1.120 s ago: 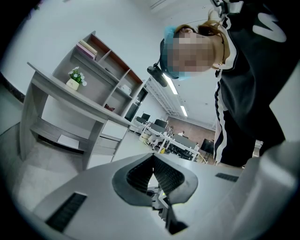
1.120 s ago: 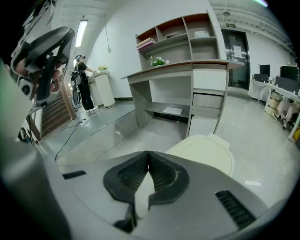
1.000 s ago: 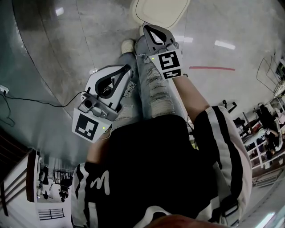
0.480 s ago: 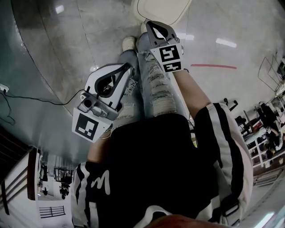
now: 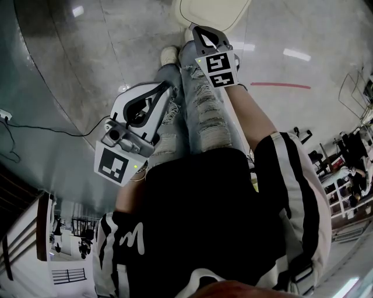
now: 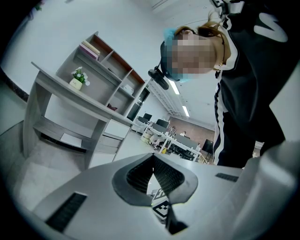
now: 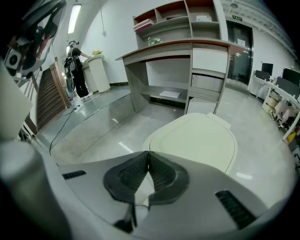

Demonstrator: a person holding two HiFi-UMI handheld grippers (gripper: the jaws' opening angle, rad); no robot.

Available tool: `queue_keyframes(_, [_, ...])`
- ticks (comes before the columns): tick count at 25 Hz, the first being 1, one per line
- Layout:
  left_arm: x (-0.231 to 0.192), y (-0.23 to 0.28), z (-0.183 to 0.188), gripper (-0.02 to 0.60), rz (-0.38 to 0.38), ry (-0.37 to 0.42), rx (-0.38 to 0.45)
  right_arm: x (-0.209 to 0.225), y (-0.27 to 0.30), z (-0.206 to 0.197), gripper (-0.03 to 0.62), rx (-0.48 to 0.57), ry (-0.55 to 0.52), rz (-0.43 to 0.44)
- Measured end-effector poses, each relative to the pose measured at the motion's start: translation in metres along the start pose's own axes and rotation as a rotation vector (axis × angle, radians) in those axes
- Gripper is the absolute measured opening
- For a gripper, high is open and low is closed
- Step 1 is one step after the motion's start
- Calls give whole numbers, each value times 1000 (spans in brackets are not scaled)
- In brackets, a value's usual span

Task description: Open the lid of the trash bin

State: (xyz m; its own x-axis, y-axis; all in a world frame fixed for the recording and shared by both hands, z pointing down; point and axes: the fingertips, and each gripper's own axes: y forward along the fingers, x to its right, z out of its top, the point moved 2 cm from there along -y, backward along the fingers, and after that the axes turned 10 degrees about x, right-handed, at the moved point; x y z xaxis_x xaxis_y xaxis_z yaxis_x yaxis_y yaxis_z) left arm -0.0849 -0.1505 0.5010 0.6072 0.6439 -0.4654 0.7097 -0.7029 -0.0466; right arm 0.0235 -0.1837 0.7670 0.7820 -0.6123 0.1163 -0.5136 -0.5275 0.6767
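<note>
The trash bin's cream lid [image 5: 211, 11] lies shut at the top of the head view, just beyond the person's feet. In the right gripper view the lid [image 7: 199, 140] fills the floor directly ahead of the jaws. My right gripper [image 5: 193, 28] [image 7: 148, 153] is shut on nothing, its tips close to the lid's near edge; contact cannot be judged. My left gripper [image 5: 169, 87] hangs lower beside the left leg, shut and empty. In the left gripper view, the left gripper [image 6: 153, 155] points up past the person's torso, away from the bin.
A black cable [image 5: 41, 131] runs over the floor at left, and a red line [image 5: 278, 86] marks the floor at right. A grey desk with shelves [image 7: 187, 51] stands behind the bin. A person [image 7: 75, 65] stands far off at the left. A white shoe [image 5: 169, 56] is beside the bin.
My right gripper has moved a little forward, toward the bin lid. The left gripper has stayed where it was, and both stay shut.
</note>
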Motion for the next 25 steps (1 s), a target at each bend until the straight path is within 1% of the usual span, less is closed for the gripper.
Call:
queue_keyframes(10, [0,-2,-2,6,4,0,-3,3,10,-30,11,-100,-18,-21])
queue_keyframes(17, [-1,-1,-2,5,0,0,1,2,18,-43,11,-168,-27,-37])
queue_keyframes(25, [-1,-1,0,5,1,-15,16,1,20,-47,11,-177,-38,-45])
